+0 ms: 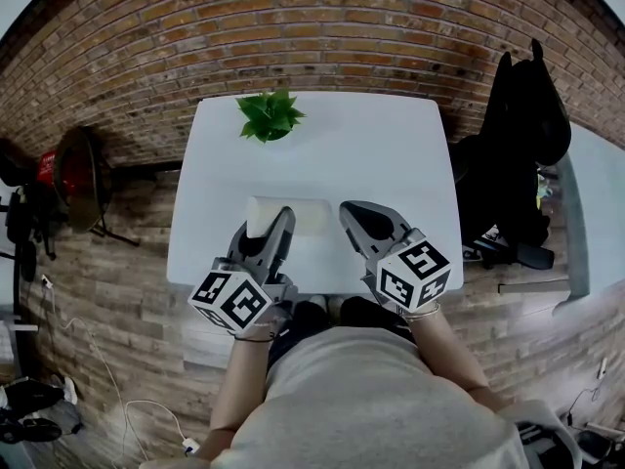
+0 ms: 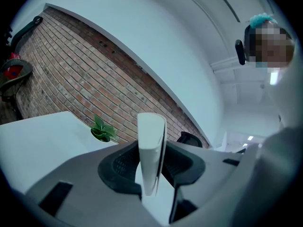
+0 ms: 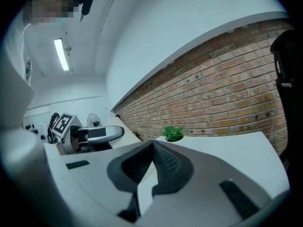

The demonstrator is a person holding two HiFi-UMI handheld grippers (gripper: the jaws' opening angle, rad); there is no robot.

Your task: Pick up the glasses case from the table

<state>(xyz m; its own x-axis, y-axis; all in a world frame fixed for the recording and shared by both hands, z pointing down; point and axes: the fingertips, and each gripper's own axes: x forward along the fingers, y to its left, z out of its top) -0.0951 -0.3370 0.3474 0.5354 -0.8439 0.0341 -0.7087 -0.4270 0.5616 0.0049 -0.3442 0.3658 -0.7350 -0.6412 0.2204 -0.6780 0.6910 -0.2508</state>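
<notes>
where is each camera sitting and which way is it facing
Head view: on the person's head, looking steeply down at the table; shows torso, forearms, left gripper and right gripper.
Left gripper view: rides the left gripper, facing the brick wall along its jaws, shut on the glasses case.
Right gripper view: rides the right gripper, facing the wall along its shut, empty jaws.
Shared: all three show the plant.

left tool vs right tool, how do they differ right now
The left tool is clamped on the white glasses case; the right tool holds nothing. The left tool's jaws stand apart around the case; the right tool's jaws meet at the tips. Both are grey, carry a marker cube and point toward the brick wall.
</notes>
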